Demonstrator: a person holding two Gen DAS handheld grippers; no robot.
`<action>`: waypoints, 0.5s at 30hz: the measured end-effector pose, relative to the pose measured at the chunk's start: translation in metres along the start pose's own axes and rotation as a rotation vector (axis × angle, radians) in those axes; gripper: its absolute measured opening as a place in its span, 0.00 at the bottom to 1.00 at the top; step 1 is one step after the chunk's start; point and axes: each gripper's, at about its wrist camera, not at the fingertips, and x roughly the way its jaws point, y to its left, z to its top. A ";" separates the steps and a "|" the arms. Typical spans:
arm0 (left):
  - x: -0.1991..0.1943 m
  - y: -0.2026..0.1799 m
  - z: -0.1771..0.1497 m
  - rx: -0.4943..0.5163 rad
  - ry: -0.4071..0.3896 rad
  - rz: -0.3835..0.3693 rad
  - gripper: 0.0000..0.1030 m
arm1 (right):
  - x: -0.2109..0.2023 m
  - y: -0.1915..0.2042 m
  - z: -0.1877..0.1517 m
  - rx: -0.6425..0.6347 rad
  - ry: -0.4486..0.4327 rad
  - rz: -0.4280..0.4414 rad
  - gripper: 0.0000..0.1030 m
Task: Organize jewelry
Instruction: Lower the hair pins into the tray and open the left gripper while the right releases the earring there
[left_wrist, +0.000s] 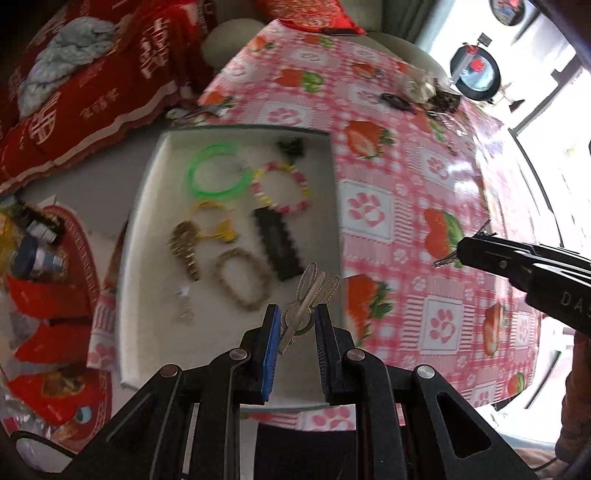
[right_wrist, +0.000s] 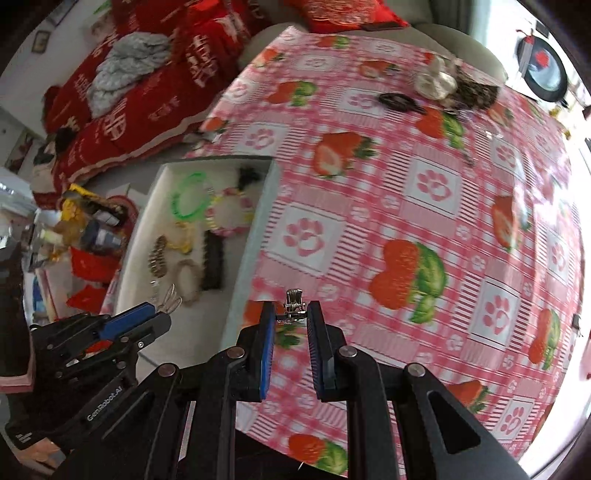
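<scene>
Jewelry mostly lies in the white tray (left_wrist: 147, 229) ahead of the left hand-held gripper (left_wrist: 297, 319), which pinches metal hair clips (left_wrist: 314, 291). The right hand-held gripper (right_wrist: 291, 317) grips a small silver clip (right_wrist: 293, 301); a few pieces (right_wrist: 436, 83) remain far ahead on the worktop (right_wrist: 406, 221).

The far pile (right_wrist: 454, 83) on the bench (right_wrist: 406, 221) is too blurred to identify; small silver bits (left_wrist: 183, 306) in the tray (left_wrist: 144, 258) likewise, and the right gripper (left_wrist: 460, 251) hides most of its clip (left_wrist: 480, 233)
</scene>
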 end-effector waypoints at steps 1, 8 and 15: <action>0.000 0.007 -0.002 -0.011 0.004 0.007 0.25 | 0.001 0.006 0.000 -0.010 0.004 0.006 0.18; 0.004 0.044 -0.019 -0.066 0.027 0.049 0.25 | 0.014 0.043 -0.001 -0.066 0.046 0.047 0.18; 0.021 0.067 -0.032 -0.109 0.064 0.066 0.25 | 0.038 0.074 -0.013 -0.132 0.115 0.082 0.18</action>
